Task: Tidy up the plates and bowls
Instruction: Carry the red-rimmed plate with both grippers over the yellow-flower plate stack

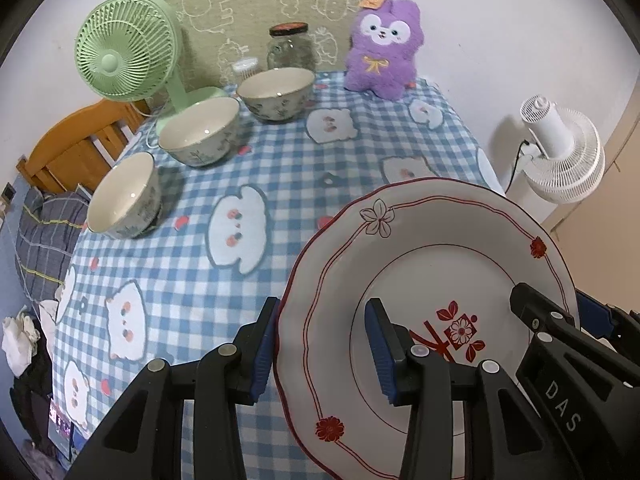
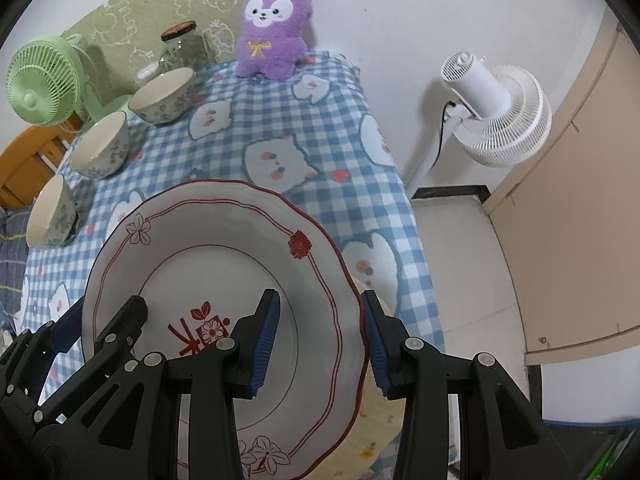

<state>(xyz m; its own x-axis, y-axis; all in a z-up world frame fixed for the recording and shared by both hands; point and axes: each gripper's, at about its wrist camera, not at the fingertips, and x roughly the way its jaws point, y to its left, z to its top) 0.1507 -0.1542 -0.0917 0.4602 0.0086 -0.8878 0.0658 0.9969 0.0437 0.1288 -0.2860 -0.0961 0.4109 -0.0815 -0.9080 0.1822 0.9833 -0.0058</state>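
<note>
Green desk fan, lidded glass jar, purple plush toy, white floor fan, checked tablecloth

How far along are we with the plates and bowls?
Nothing looks stacked yet. In hand: the left gripper and right gripper each clamp one side of the red-patterned plate. Left: three bowls sit separately along the table's left side.

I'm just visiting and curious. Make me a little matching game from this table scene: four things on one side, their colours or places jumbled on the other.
Things:
1. plate
2. plush toy
3. desk fan
4. glass jar

Descriptions:
A. green, at the table's far left
B. purple
C. dark lid, behind the farthest bowl
D. white with red flowers, held between both grippers

Pairs: 1-D, 2-B, 3-A, 4-C
</note>
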